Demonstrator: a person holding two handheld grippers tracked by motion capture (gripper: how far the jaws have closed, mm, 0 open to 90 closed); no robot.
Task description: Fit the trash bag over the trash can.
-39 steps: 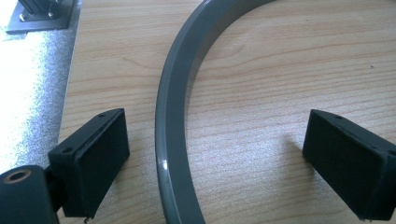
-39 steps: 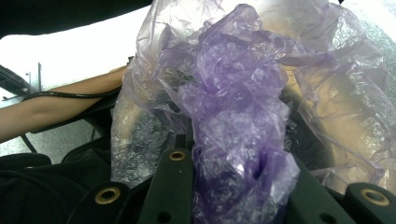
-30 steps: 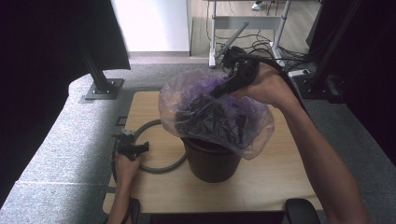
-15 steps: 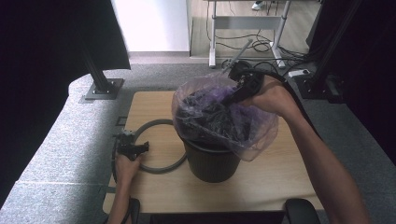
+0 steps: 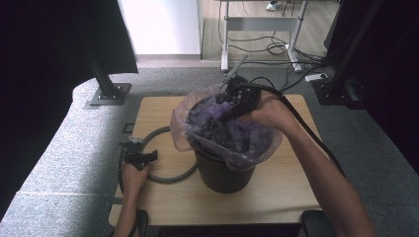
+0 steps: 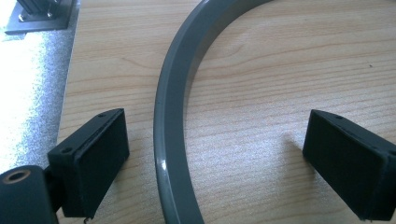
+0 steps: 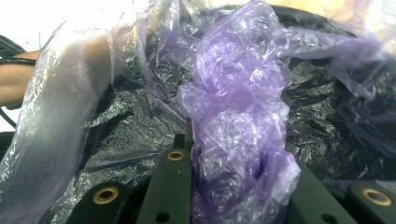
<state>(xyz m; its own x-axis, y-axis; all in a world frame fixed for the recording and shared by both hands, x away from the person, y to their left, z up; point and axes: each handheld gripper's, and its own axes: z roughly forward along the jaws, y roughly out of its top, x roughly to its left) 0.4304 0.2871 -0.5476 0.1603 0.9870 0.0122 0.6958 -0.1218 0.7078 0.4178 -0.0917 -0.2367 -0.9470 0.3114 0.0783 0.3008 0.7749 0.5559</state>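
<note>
High view: the dark bin [image 5: 222, 170] stands at the middle of the wooden table [image 5: 281, 190], with a purple bag [image 5: 220, 131] draped over its rim and bunched inside the mouth. The right gripper [image 5: 236, 98] is over the far right rim, clenched on a fold of the bag. The left gripper [image 5: 140, 155] rests at the near left beside a grey ring [image 5: 165, 177] that lies flat on the table, touching the bin's left side. Judged progress: the bag is partly seated; pushing it down and fitting the ring remain.

Left gripper view: the jaws stand released, astride the ring's band without touching it.

Right gripper view: jaws shut on a gathered purple fold; black film lies behind it.

Surroundings: grey carpet [image 5: 64, 163] around the table, desk legs and cables [image 5: 276, 47] at the far end.
</note>
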